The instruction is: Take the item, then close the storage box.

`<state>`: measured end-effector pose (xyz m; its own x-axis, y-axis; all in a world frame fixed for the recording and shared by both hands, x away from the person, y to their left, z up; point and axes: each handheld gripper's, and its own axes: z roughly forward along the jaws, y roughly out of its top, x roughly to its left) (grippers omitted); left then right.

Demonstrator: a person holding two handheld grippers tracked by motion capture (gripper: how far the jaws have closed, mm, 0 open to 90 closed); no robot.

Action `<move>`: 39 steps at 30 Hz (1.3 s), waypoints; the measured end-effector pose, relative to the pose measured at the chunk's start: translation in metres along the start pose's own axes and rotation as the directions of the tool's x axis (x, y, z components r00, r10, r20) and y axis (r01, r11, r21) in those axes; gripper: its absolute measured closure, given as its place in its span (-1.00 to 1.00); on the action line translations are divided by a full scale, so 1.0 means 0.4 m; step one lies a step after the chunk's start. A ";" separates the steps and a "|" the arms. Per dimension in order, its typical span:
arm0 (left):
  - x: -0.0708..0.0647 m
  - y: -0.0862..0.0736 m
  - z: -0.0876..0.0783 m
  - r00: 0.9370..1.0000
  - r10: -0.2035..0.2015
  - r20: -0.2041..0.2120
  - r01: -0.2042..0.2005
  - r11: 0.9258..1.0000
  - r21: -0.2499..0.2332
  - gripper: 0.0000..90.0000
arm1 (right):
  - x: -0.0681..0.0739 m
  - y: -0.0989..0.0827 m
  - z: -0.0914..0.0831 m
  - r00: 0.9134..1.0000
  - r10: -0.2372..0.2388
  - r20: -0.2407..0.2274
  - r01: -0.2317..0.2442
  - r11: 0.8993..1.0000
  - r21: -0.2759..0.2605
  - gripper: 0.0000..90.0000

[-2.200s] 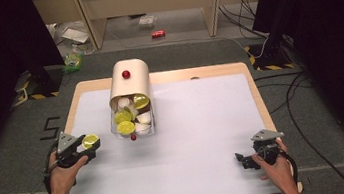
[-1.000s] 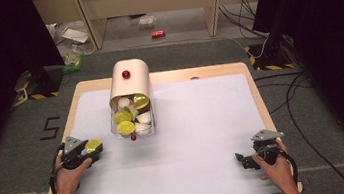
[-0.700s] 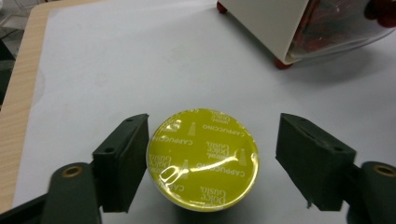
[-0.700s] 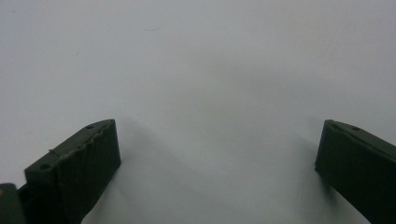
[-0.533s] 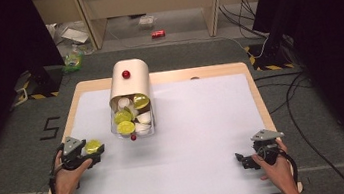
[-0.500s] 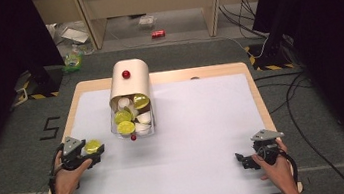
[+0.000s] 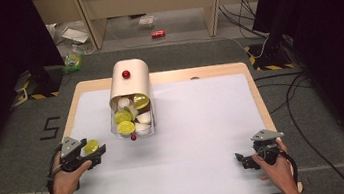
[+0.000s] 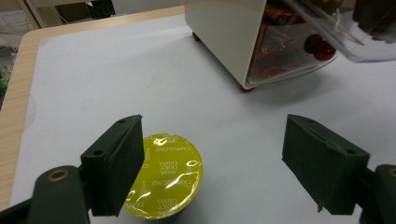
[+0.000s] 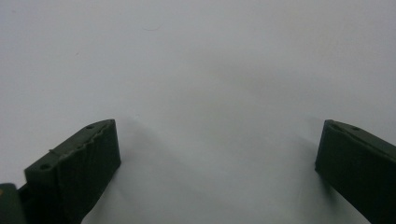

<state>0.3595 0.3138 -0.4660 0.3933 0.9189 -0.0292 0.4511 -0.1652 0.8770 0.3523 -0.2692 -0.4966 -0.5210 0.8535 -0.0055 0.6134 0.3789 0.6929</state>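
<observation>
Fingers of the left gripper have just been opening and now stand wide, off the yellow capsule, which sits foil-up on the white mat, seemingly set down apart from the tipped capsule dispenser. The right gripper rests wide apart, holding nothing.

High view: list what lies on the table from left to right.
Left claw with the yellow capsule beside it → tipped cream dispenser of capsules → bare white table sheet → right claw.
</observation>
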 end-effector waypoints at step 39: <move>-0.093 0.073 -0.012 0.996 0.035 0.077 -0.032 0.998 -0.046 -0.55 | 0.000 0.000 0.000 1.000 0.000 0.000 0.000 1.000 0.001 -1.00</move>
<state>0.3543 0.2764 -0.4372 0.4694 0.8823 -0.0352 0.4010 -0.1774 0.8988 0.3524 -0.2691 -0.4966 -0.5208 0.8536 -0.0054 0.6139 0.3789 0.6925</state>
